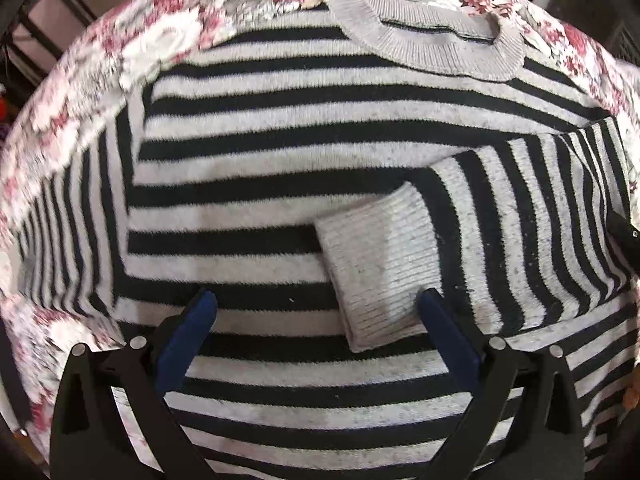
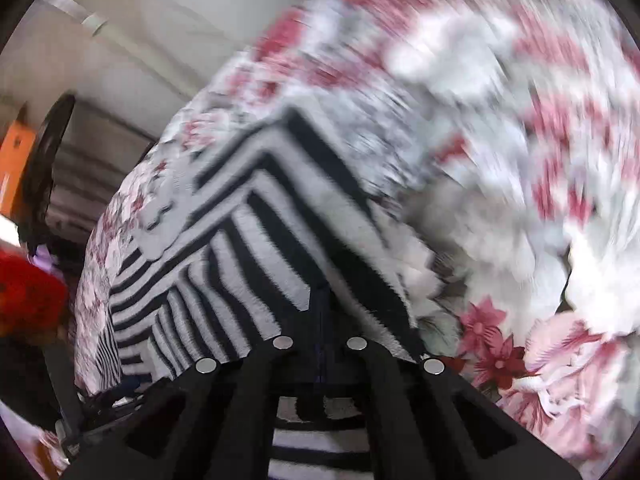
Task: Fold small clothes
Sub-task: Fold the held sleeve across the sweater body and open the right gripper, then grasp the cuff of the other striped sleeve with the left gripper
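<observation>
A striped sweater (image 1: 280,168) lies flat on a flowered bedsheet (image 1: 132,40), collar (image 1: 432,40) at twelve o'clock, one sleeve folded across its body with the cuff (image 1: 380,272) near centre. The left tongs (image 1: 316,304) hover wide apart, holding nothing. The right tongs (image 2: 322,300) are pinched together on the sweater's edge at six o'clock.
</observation>
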Tool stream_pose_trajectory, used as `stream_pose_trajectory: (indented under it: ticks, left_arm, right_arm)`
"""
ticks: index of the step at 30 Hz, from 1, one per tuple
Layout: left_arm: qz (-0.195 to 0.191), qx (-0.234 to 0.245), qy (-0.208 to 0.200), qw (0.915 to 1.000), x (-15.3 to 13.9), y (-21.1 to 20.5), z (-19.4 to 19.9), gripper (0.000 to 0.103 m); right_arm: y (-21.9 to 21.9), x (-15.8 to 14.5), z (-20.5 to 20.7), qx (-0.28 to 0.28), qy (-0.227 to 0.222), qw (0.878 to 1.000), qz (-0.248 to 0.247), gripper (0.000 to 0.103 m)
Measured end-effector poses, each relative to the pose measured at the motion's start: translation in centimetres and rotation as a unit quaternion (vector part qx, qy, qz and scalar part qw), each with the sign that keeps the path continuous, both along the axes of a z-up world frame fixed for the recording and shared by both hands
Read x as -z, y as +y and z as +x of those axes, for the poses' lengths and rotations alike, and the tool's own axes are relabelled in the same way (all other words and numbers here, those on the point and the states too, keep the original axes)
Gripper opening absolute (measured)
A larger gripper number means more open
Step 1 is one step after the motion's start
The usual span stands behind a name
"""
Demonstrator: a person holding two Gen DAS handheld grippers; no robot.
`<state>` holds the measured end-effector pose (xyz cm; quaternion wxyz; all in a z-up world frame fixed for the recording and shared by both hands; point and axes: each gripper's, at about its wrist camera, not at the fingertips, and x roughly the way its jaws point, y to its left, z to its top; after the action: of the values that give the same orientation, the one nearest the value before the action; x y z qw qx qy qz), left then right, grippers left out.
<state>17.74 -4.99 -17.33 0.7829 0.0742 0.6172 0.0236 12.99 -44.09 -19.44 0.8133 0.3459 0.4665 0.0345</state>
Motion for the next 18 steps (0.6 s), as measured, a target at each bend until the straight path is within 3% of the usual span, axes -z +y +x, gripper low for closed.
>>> stream_pose_trajectory:
  ticks: [2, 10, 12, 14, 16, 18]
  left_arm:
    - [0.021, 0.005, -0.012, 0.9997, -0.3, -1.2, 0.7, 0.099]
    - [0.056, -0.002, -0.040, 0.9976, -1.0, -1.1, 3.1, 0.099]
    - [0.061, 0.000, -0.042, 0.9973, -1.0, -1.0, 2.9, 0.099]
    - [0.066, 0.006, -0.046, 0.9967, -1.1, -0.5, 2.3, 0.099]
    - [0.071, 0.011, -0.047, 0.9963, -1.1, -1.3, 1.2, 0.099]
    - [0.071, 0.009, -0.045, 0.9964, -1.3, -1.2, -1.0, 0.099]
  right_arm:
    - [-0.6, 0.2, 0.1, 0.011, 0.003, 1.000, 0.028, 0.000]
    - [-0.4, -4.0, 1.2, 0.021, -0.061, 0.998, 0.024, 0.004]
    - [-0.4, -3.6, 2.0, 0.027, -0.060, 0.998, 0.011, 0.005]
    - [-0.7, -1.7, 2.3, 0.047, -0.026, 0.998, 0.010, 0.000]
    - [-2.1, 0.6, 2.2, 0.070, -0.016, 0.995, 0.074, 0.000]
    - [-2.5, -0.2, 1.7, 0.083, -0.018, 0.992, 0.091, 0.004]
